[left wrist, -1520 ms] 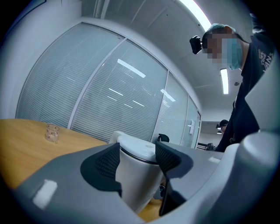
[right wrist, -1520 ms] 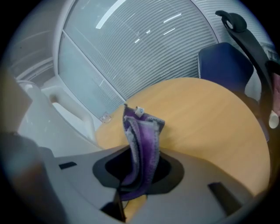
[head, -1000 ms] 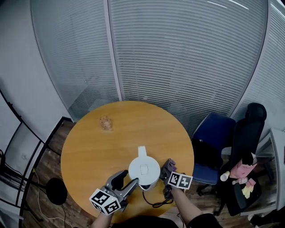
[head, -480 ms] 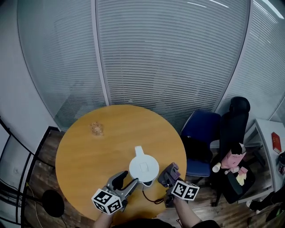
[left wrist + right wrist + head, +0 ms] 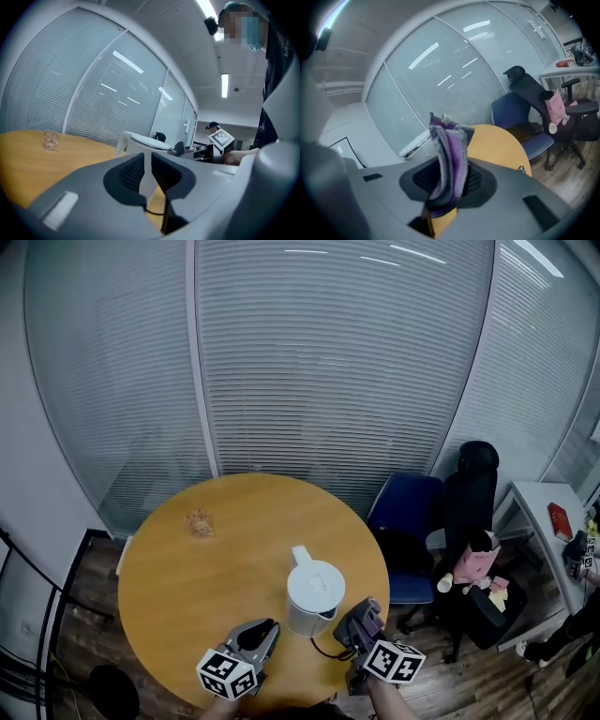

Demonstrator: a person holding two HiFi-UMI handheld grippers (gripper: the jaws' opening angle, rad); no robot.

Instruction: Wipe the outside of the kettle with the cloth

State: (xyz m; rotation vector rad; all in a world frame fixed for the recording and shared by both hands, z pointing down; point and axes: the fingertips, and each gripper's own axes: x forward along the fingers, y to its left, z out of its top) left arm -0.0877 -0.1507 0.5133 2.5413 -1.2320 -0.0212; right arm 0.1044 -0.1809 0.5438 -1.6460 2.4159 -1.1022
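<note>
The white kettle (image 5: 314, 594) stands on the round wooden table (image 5: 187, 577) with its spout pointing away; it also shows ahead in the left gripper view (image 5: 140, 144). My left gripper (image 5: 265, 626) sits just short of the kettle's near side. Its jaws have just been closing and now stand almost together with nothing between them (image 5: 151, 161). My right gripper (image 5: 366, 613) is to the kettle's right, raised off the table and shut on the purple cloth (image 5: 450, 159), which sticks up out of the jaws (image 5: 449, 180).
The kettle's black cable (image 5: 323, 651) loops on the table between the grippers. A small glass (image 5: 198, 521) stands at the table's far left. A blue chair (image 5: 403, 521) and a black chair (image 5: 469, 493) are to the right of the table.
My left gripper has drawn back from the kettle's handle toward the near edge and its jaws have closed. The right gripper has risen with the cloth.
</note>
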